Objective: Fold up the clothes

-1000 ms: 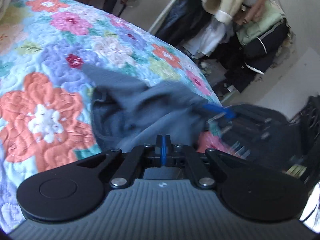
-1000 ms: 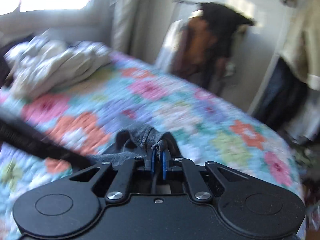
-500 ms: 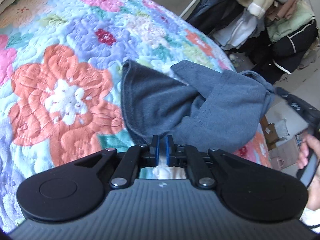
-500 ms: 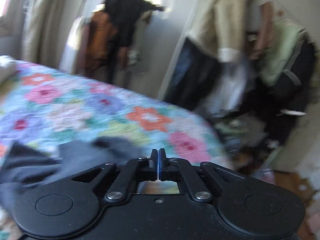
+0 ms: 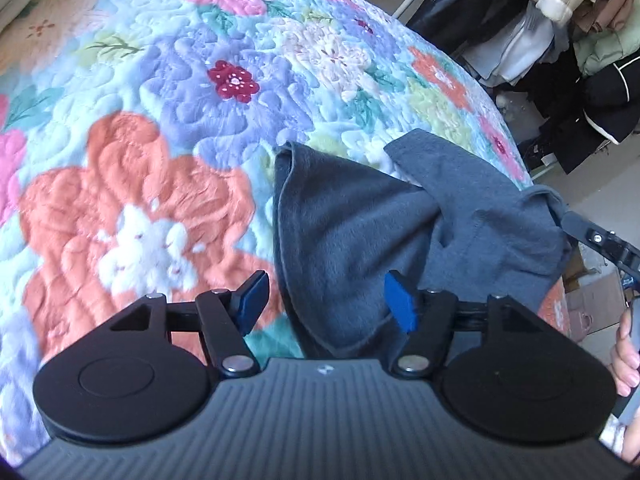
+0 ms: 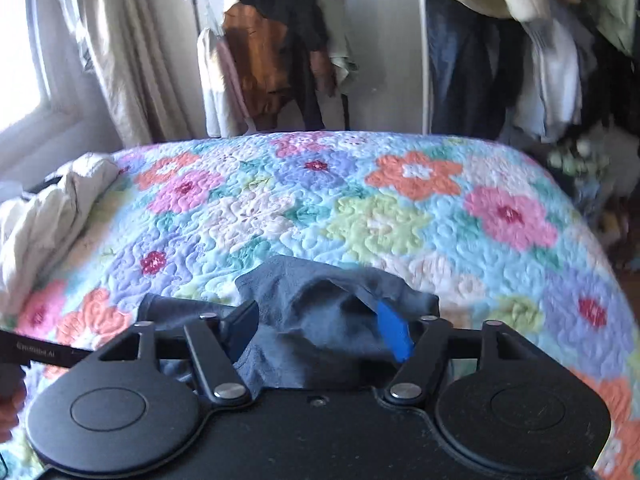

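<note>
**Grey garment on the floral quilt, both tongs spread**

Grey-blue knit garment [image 5: 360, 248] lies crumpled on the floral quilt [image 5: 160, 128], near the quilt's edge closest to the hanging clothes [image 5: 560, 20]. Left gripper [image 5: 327, 304]: jaws wide apart, gripping nothing; the garment's lower hem sits between the blue pads [image 5: 252, 296] without being pinched. Right gripper [image 6: 320, 332]: jaws likewise wide apart, with a raised fold of the garment [image 6: 320, 320] bunched between them and draped against the right-hand pad [image 6: 394, 334]; no grip is visible. A pale bundle of bedding [image 6: 44, 216] rests at the quilt's far left side, well apart from the garment. Curtains [image 6: 120, 60] hang behind the quilt.
</note>
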`<state>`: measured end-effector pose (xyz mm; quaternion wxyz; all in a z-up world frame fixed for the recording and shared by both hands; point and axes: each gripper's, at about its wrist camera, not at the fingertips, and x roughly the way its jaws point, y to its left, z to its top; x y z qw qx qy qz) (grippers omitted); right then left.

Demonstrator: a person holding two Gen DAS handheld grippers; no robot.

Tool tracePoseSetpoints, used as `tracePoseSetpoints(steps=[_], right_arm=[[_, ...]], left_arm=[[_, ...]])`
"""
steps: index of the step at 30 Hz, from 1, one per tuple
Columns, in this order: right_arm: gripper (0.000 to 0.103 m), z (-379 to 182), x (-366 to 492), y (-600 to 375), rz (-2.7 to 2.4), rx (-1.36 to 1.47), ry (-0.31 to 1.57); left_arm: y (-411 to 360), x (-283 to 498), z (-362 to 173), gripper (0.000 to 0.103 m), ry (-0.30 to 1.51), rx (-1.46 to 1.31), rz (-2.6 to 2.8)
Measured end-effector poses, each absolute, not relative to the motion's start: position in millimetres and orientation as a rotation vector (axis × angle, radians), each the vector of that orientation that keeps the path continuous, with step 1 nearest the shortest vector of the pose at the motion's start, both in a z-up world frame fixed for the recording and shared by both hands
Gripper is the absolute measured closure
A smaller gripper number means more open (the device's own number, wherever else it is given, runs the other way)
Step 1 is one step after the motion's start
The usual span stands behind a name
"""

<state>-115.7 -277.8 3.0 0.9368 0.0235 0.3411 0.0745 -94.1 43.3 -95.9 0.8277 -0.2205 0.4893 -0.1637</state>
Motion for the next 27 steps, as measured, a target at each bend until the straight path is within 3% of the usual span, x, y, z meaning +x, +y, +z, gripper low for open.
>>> tracePoseSetpoints(steps=[5, 6, 7, 9, 14, 15, 16, 18, 21, 27], right_arm=[[0.032, -5.2, -108.9, -283.1, 0.116, 0.096, 0.769], [0.03, -7.1, -109.0, -285.0, 0.108, 0.108, 0.785], [0.027, -9.8, -110.5, -287.1, 0.102, 0.116, 0.808], [0.017, -18.9, -108.7, -290.7, 0.079, 0.137, 0.863], [0.014, -62.7, -86.7, -288.2, 0.049, 0.152, 1.083], [0.017, -67.7, -84.6, -286.5, 0.045, 0.152, 1.089], [0.021, -67.7, -84.1, -283.9, 0.046, 0.143, 1.067], [0.07, -57.5, -84.9, -277.8, 0.069, 0.111, 0.988], [0.077, -32.3, -84.4, -265.4, 0.144, 0.061, 0.817], [0.078, 26.2, -79.4, -234.4, 0.344, 0.152, 0.628]], left_arm=[[30.9, -83.0, -109.3, 0.037, 1.077, -0.443, -0.389], [28.0, -84.7, -108.0, 0.04, 1.064, -0.42, -0.412], [24.6, -85.1, -108.2, 0.057, 1.063, -0.408, -0.43], [17.7, -84.3, -111.3, 0.08, 1.073, -0.399, -0.455], [8.5, -78.8, -124.7, 0.078, 1.053, -0.407, -0.433], [7.9, -76.8, -124.5, 0.081, 1.049, -0.413, -0.43], [7.0, -75.5, -122.1, 0.096, 1.034, -0.403, -0.426], [2.4, -76.4, -111.0, 0.1, 0.968, -0.313, -0.401], [-0.2, -86.3, -80.2, 0.1, 0.811, -0.161, -0.294], [33.6, -100.4, -17.8, 0.1, 0.618, -0.098, -0.122]])
